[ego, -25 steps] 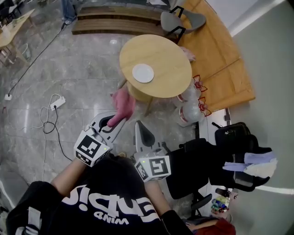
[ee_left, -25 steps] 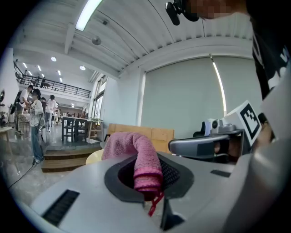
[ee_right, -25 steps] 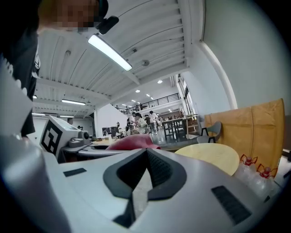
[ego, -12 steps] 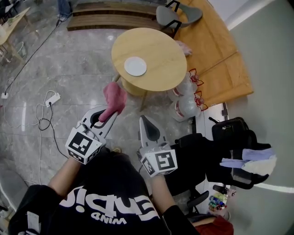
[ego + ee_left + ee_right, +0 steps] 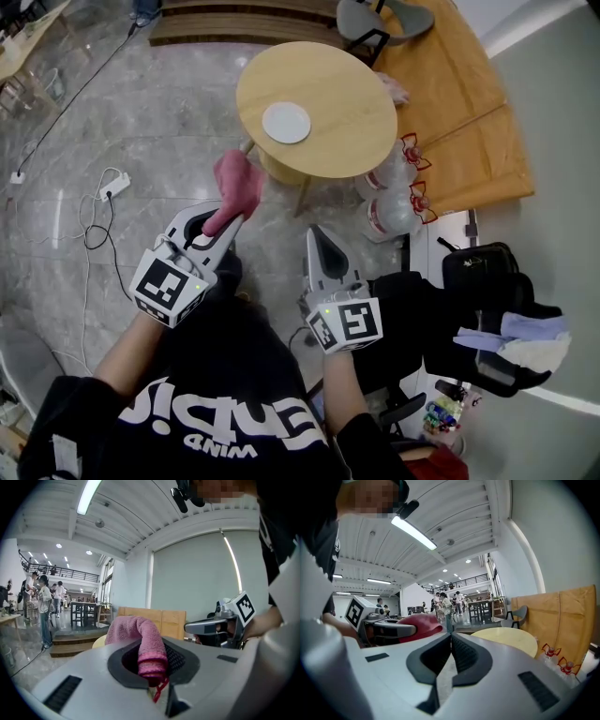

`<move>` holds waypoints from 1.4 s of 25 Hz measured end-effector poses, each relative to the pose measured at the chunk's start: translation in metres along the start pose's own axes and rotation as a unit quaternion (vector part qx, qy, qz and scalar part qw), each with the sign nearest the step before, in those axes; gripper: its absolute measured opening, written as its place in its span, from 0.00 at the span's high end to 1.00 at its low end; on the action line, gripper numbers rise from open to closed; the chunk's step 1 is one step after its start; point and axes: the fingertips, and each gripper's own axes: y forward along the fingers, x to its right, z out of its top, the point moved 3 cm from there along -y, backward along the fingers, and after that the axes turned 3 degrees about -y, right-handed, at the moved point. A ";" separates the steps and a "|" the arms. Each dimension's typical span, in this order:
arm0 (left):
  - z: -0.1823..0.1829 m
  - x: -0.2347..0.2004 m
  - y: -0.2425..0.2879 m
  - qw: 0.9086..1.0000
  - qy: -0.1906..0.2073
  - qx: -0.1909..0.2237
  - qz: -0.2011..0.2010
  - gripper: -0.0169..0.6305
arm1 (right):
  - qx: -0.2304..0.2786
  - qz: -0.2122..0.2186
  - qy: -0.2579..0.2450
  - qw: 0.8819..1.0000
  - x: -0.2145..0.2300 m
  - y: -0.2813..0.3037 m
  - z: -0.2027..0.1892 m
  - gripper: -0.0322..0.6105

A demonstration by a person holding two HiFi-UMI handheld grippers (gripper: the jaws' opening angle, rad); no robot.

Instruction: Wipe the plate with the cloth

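Note:
A white plate lies on the round wooden table, left of its middle. My left gripper is shut on a pink cloth, which bunches up past the jaw tips just short of the table's near edge. In the left gripper view the cloth droops over the shut jaws. My right gripper is shut with nothing in it, held over the floor below the table. In the right gripper view the table shows ahead and the left gripper with the cloth at the left.
Two water jugs stand on the floor right of the table. A grey chair sits behind it, by a wooden platform. A power strip and cable lie on the floor at left. A black office chair with bags stands at right.
The view has shifted, and the table and plate now sit a little higher and further right in it. Both grippers have moved rightward; the left one still holds the cloth near the table's edge.

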 end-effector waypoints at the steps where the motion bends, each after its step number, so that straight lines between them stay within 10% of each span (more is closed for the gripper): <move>1: -0.001 -0.002 0.003 1.000 0.001 -0.001 -0.002 0.90 | -0.001 -0.005 0.002 1.000 0.005 0.001 -0.002 0.92; 35: 0.027 -0.156 0.158 0.998 -0.015 -0.022 -0.065 0.90 | -0.027 -0.063 0.027 0.997 0.106 0.180 0.026 0.92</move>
